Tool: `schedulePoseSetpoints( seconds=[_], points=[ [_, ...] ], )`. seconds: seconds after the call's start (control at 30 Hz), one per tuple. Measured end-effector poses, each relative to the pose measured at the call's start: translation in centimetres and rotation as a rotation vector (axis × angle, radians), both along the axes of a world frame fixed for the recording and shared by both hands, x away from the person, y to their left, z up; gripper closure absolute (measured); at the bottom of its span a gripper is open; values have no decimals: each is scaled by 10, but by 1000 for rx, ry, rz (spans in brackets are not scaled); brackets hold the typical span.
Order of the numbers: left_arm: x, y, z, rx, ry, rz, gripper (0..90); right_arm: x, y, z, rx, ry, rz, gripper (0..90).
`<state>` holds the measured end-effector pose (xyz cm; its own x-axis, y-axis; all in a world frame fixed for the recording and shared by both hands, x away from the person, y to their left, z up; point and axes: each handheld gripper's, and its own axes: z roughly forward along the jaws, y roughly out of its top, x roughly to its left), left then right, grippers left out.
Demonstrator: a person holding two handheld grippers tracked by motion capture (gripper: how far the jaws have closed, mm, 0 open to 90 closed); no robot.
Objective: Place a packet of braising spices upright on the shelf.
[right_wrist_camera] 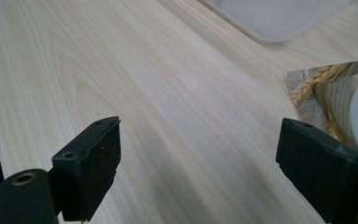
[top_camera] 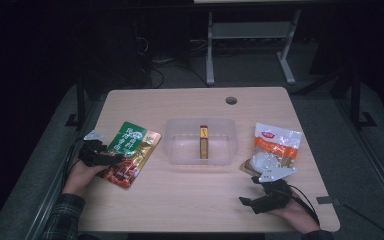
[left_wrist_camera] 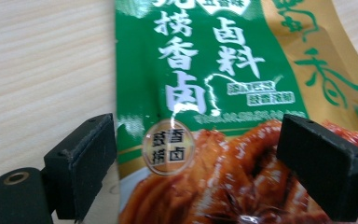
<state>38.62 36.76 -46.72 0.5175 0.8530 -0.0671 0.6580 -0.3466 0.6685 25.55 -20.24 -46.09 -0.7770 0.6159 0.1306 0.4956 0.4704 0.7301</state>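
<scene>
A green and gold food pouch (top_camera: 130,150) with a picture of braised meat lies flat on the left of the wooden table (top_camera: 190,200). My left gripper (top_camera: 111,159) sits at the pouch's near-left edge. In the left gripper view the pouch (left_wrist_camera: 205,93) lies between and beneath the open left gripper (left_wrist_camera: 200,163), one jaw beside its edge, the other over the picture. My right gripper (top_camera: 247,204) rests low at the front right, open over bare wood (right_wrist_camera: 200,168). Just beyond it lies an orange and white pouch (top_camera: 275,145), whose corner (right_wrist_camera: 326,88) shows at that view's right.
A clear plastic tub (top_camera: 172,145) stands at the table's middle with a narrow yellow and brown box (top_camera: 204,142) inside. A round cable hole (top_camera: 231,100) sits near the far edge. Beyond the table, a desk frame (top_camera: 210,50) stands on a dark floor.
</scene>
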Motion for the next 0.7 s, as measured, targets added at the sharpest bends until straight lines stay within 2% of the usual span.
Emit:
schedulePoseSetpoints(
  seconds=[0.13, 0.3, 0.53, 0.7],
  points=[
    [-1, -2, 1, 13, -2, -14, 144, 0, 0, 0, 1, 3, -1, 132],
    [-3, -5, 3, 31, -5, -25, 240, 0, 1, 0, -2, 6, 1, 132],
    [-6, -8, 5, 63, -29, -20, 479, 1, 2, 1, 0, 1, 6, 132],
    [-7, -11, 6, 65, -40, 5, 702, 0, 4, 1, -10, 19, 11, 132]
  ],
)
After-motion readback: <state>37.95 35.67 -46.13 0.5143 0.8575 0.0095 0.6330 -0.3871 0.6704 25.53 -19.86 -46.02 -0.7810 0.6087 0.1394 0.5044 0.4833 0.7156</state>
